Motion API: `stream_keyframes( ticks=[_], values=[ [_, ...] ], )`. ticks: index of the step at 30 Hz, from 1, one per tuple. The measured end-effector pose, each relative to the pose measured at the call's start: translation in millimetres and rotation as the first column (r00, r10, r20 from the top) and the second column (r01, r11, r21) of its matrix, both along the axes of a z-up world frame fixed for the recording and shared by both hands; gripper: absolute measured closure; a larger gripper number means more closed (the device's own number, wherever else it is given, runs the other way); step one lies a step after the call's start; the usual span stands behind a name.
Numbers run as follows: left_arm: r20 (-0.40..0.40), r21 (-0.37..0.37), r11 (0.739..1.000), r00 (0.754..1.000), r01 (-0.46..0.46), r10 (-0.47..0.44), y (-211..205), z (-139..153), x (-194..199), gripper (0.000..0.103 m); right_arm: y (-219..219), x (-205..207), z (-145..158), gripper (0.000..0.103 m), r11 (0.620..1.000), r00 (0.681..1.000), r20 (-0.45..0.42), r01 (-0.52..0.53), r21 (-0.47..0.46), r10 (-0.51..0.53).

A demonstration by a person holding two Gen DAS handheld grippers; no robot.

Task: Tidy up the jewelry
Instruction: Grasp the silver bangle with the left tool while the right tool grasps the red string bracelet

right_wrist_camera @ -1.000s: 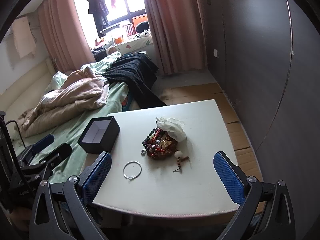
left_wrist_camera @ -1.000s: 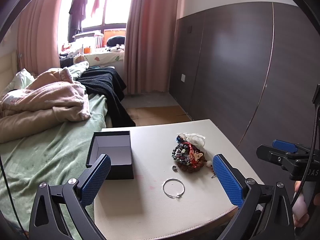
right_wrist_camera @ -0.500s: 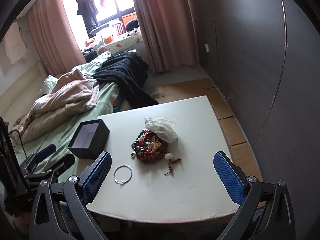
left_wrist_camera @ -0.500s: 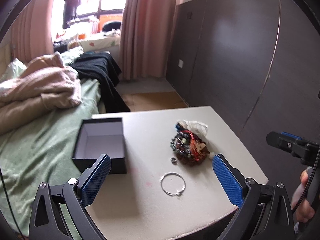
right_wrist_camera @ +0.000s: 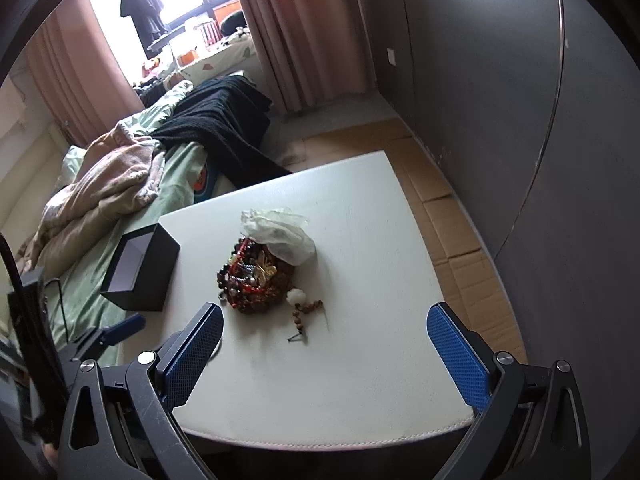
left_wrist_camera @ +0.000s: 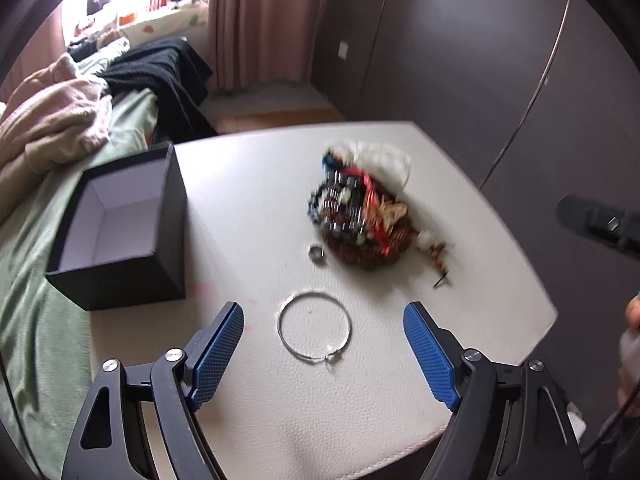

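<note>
A thin silver bangle (left_wrist_camera: 315, 326) lies flat on the white table (left_wrist_camera: 248, 208), between the blue fingers of my left gripper (left_wrist_camera: 323, 332). Its jaws are closing, the pads still apart from the bangle on both sides. A small silver ring (left_wrist_camera: 317, 252) lies beyond it, beside a tangled pile of bead bracelets (left_wrist_camera: 360, 216). An open black box (left_wrist_camera: 120, 220) with a pale lining stands at the table's left edge. My right gripper (right_wrist_camera: 325, 334) hangs open over the table's near side, the bead pile (right_wrist_camera: 252, 276) ahead of it and nothing between its fingers.
A crumpled white pouch (right_wrist_camera: 282, 232) rests against the bead pile, and a loose bead strand with a white stone (right_wrist_camera: 302, 306) trails toward me. A bed with blankets (right_wrist_camera: 100, 184) adjoins the table's left. A dark wardrobe wall (right_wrist_camera: 520, 120) runs along the right.
My left gripper has dropped toward the table and tilted down, bringing the silver bangle between its fingers, which have narrowed. My right gripper has shifted closer to the table and slightly right.
</note>
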State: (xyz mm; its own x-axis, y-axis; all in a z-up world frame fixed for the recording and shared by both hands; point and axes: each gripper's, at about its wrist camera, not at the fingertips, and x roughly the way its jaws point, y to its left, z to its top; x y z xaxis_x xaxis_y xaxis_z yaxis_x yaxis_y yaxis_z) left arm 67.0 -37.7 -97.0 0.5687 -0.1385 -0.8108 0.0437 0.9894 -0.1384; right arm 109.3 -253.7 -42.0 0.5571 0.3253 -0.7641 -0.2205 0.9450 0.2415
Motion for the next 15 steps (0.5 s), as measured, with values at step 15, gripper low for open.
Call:
stream_keyframes(
  ticks=[15],
  values=[
    [-0.093,0.155,0.987,0.996,0.030,-0.015,-17,-35,23,0.048,-23,29,-37,0.000,0.998,0.983,-0.178,0.049,-0.032,-0.054]
  ],
)
